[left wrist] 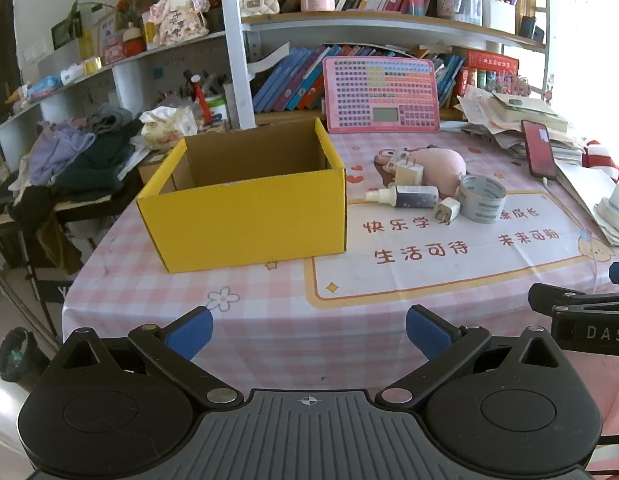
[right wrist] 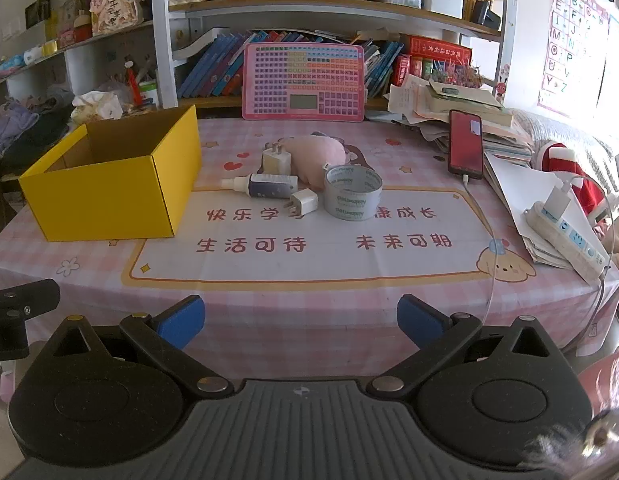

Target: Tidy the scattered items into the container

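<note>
Both pairs of tongs sit closest to my lenses, low over the near edge of the worktop (right wrist: 309,304): the left tongs (left wrist: 309,334) and the right tongs (right wrist: 301,322) each stand with their blue pads wide apart, holding nothing.

From what I can see, the tidying has not started. The yellow box (left wrist: 245,216) stands on the left part of the pink checked cloth with its top open, and the inside I can see from the left view looks bare, though the near wall hides its floor.

Everything to be put away lies in one loose cluster to the right of the box, near the middle of the cloth. I pick out a roll of tape (right wrist: 352,193) standing on its flat side, a small white charger plug (right wrist: 303,202) just beside it, a spray bottle (right wrist: 265,185) lying on its side with its nozzle toward the box, a second white plug (right wrist: 275,160) behind the bottle, and a pink plush toy (right wrist: 315,154) at the back, touching or nearly touching the tape.

So I judge five items left, none done. The phone (right wrist: 465,145) on its cable to the right looks like no part of the job.
</note>
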### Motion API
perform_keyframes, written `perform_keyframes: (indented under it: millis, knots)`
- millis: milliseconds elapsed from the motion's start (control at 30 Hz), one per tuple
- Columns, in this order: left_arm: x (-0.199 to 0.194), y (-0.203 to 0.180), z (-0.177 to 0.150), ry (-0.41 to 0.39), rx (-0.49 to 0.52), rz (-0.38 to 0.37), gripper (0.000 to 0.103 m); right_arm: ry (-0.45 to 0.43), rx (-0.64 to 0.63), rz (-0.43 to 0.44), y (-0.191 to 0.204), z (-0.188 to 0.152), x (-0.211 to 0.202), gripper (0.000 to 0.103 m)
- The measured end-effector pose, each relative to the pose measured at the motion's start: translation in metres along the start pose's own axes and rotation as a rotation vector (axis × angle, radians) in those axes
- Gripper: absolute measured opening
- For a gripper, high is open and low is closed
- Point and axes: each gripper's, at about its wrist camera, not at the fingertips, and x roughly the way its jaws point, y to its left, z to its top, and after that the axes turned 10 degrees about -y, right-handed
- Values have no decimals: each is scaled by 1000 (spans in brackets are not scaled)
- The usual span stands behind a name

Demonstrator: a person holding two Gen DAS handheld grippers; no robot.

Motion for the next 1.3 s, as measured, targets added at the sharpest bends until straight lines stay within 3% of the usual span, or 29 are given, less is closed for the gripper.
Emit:
perform_keyframes:
  millis: [1300]
  knots:
    - [6, 12, 0, 36, -22, -5, 103, 10, -2, 19, 5, -1, 4, 103]
